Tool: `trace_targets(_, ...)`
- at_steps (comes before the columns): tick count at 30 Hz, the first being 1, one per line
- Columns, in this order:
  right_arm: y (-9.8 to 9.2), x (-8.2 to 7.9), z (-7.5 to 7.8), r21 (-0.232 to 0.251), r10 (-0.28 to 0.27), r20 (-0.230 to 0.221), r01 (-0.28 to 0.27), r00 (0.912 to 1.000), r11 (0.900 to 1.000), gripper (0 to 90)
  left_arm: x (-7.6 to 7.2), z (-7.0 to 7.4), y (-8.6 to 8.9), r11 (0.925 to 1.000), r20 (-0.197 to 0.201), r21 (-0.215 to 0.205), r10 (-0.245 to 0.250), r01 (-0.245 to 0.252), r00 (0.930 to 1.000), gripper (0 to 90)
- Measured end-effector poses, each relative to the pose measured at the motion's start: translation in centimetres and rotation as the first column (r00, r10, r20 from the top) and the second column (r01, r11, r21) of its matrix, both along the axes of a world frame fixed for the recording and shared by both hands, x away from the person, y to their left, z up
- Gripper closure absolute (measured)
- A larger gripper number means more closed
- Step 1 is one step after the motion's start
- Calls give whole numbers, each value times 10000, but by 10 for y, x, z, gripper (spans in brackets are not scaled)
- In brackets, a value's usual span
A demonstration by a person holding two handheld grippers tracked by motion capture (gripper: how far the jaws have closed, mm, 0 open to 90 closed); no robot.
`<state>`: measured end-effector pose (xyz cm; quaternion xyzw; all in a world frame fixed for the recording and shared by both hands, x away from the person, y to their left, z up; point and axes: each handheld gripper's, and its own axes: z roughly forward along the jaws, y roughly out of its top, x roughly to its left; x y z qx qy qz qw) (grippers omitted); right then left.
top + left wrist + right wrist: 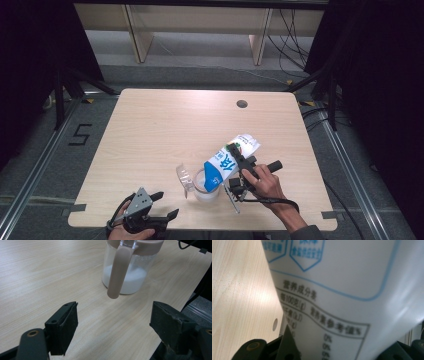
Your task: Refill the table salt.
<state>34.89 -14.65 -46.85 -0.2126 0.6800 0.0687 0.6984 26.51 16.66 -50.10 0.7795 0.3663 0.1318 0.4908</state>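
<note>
bag of white powder, clamped in right gripper and tilted mouth-down over lidded jug near table front edge; pouring step, judged under way. left gripper idle, jaws spread. next: steadier tilt, mouth kept over jug.

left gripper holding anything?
No. In the left gripper view its jaws stand wide apart over bare table, with the jug farther off and nothing between them.
</note>
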Motion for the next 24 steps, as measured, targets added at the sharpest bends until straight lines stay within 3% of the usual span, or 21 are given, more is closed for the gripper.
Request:
trace_targets(13, 0, 0, 0, -4, 17, 37, -17, 10000, 10000, 676, 0, 0, 0, 10000, 7, 38, -7, 7, 10000, 216)
trace_targets(15, 1, 0, 3, -267, 198, 244, -192, 9995, 9995, 678, 0, 0, 0, 10000, 5, 5, 1, -1, 10000, 216)
trace_targets(16, 0, 0, 0, -28, 47, 56, -47, 10000, 10000, 678, 0, 0, 0, 10000, -5, 28, 29, -29, 10000, 217)
trace_targets(19, 0, 0, 0, -28, 30, 19, -30, 10000, 10000, 679, 0, 0, 0, 10000, -14, 65, 57, -57, 10000, 216)
trace_targets(22, 0, 0, 2, -334, 107, 85, -104, 9999, 9994, 680, 0, 0, 0, 10000, 9, 1, -1, 1, 10000, 216)
trace_targets(23, 0, 0, 0, -49, 48, 28, -47, 10000, 10000, 681, 0, 0, 0, 10000, 7, -4, 1, -1, 10000, 216)
trace_targets(24, 1, 0, 2, -304, 212, 217, -206, 9995, 9993, 682, 0, 0, 0, 10000, -1, -14, 23, -23, 10000, 216)
